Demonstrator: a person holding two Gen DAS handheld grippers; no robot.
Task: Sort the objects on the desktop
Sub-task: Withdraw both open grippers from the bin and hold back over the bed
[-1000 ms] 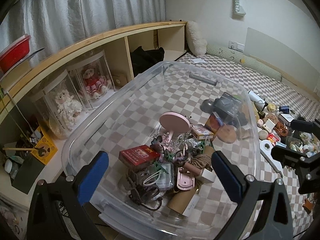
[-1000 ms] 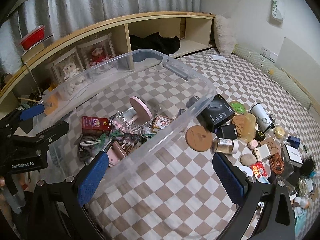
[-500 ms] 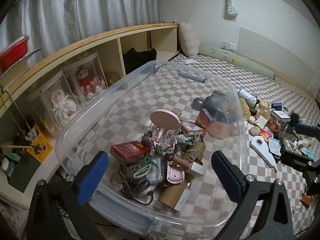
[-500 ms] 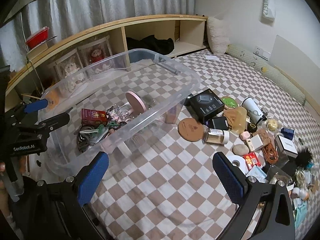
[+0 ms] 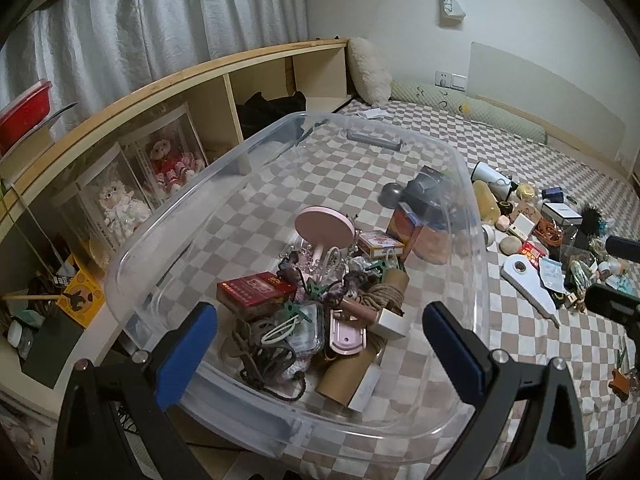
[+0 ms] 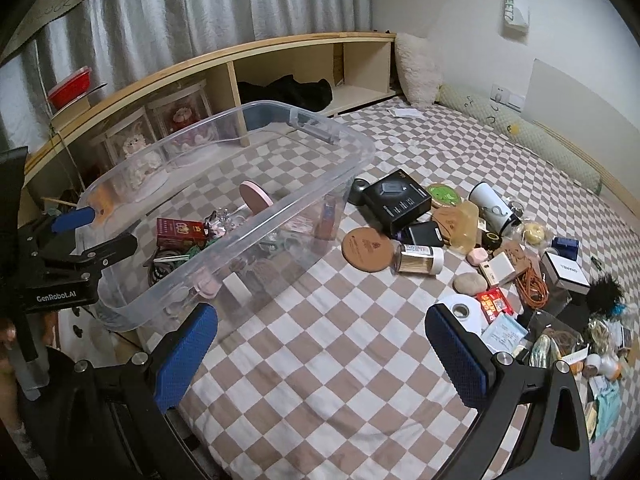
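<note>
A clear bin (image 5: 476,216) sits on a checkered cloth (image 6: 320,360), holding a red box (image 5: 256,292), pink mirror (image 5: 325,229) and tangled cords. The left gripper (image 5: 316,340) hovers over its near edge, jaws wide, empty. The right gripper (image 6: 320,344), also wide and empty, hangs above bare cloth. Loose items, including a black box (image 6: 400,200) and cork coaster (image 6: 368,249), lie right of the bin.

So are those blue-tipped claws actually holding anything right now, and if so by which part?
Nothing is held. The left gripper is open above the clear bin, and the right gripper is open over the checkered cover.
</note>
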